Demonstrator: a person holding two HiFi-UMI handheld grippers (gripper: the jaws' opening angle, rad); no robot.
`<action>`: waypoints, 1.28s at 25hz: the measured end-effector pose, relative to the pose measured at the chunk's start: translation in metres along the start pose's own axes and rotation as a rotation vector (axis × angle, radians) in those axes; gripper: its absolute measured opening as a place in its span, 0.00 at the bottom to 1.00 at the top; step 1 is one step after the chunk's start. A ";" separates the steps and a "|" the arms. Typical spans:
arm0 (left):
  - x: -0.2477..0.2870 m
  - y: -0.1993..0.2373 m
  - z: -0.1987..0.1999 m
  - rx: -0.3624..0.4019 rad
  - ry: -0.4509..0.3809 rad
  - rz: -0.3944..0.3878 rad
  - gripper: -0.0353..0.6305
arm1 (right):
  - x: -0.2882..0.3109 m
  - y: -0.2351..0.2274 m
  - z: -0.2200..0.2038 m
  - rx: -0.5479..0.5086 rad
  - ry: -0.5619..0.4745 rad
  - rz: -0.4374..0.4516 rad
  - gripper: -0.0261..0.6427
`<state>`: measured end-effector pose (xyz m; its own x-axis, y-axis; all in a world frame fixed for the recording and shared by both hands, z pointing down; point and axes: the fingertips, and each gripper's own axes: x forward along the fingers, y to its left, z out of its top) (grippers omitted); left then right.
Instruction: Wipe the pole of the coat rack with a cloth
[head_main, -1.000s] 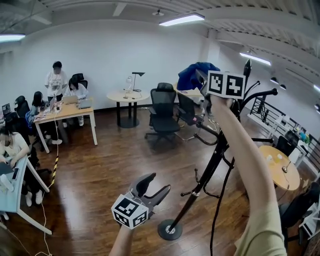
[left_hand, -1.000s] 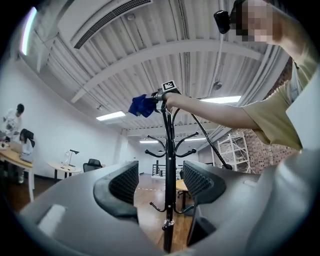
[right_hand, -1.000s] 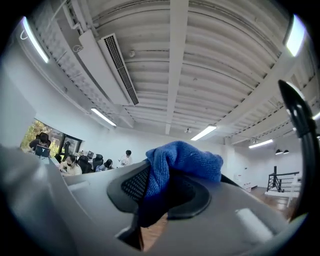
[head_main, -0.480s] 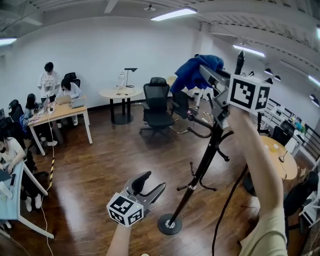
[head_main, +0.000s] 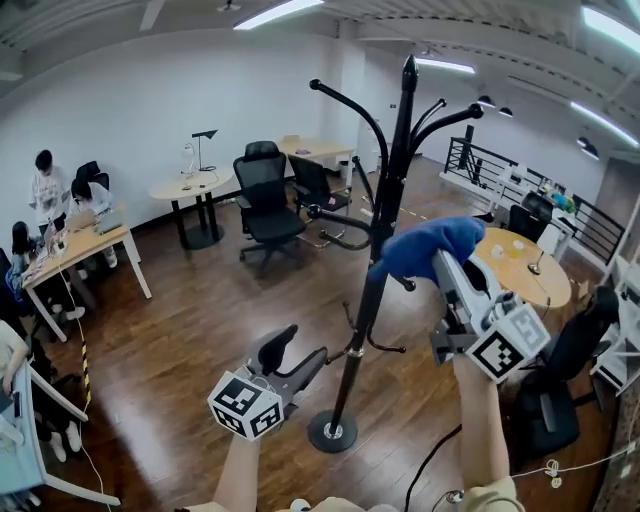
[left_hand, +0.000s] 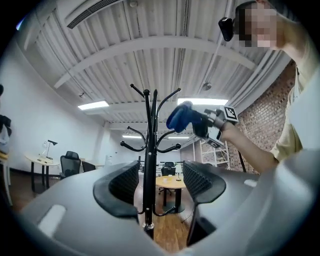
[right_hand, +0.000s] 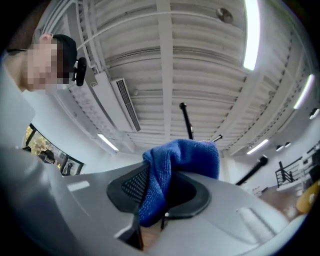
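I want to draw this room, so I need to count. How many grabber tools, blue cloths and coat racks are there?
Grabber tools: 2, the left gripper and the right gripper
Blue cloth: 1
Coat rack: 1
Total: 4

Hooks (head_main: 345, 98) crowd pole (head_main: 352, 350) top; lower stretch seemingly open.
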<state>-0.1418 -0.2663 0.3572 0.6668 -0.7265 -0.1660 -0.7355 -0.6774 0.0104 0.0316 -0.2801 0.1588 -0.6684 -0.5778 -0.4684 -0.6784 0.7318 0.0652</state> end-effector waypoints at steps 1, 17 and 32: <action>0.004 -0.003 -0.001 -0.002 0.006 -0.013 0.44 | -0.018 -0.003 -0.009 0.018 -0.009 -0.035 0.17; 0.025 -0.044 -0.037 -0.021 0.097 -0.143 0.45 | -0.076 -0.054 -0.190 -0.052 0.164 -0.291 0.17; -0.019 0.006 -0.052 -0.034 0.141 0.023 0.45 | -0.021 -0.062 -0.318 -0.075 0.320 -0.283 0.16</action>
<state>-0.1531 -0.2628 0.4118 0.6617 -0.7493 -0.0248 -0.7480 -0.6621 0.0468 -0.0095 -0.4281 0.4448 -0.5062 -0.8433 -0.1806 -0.8606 0.5074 0.0428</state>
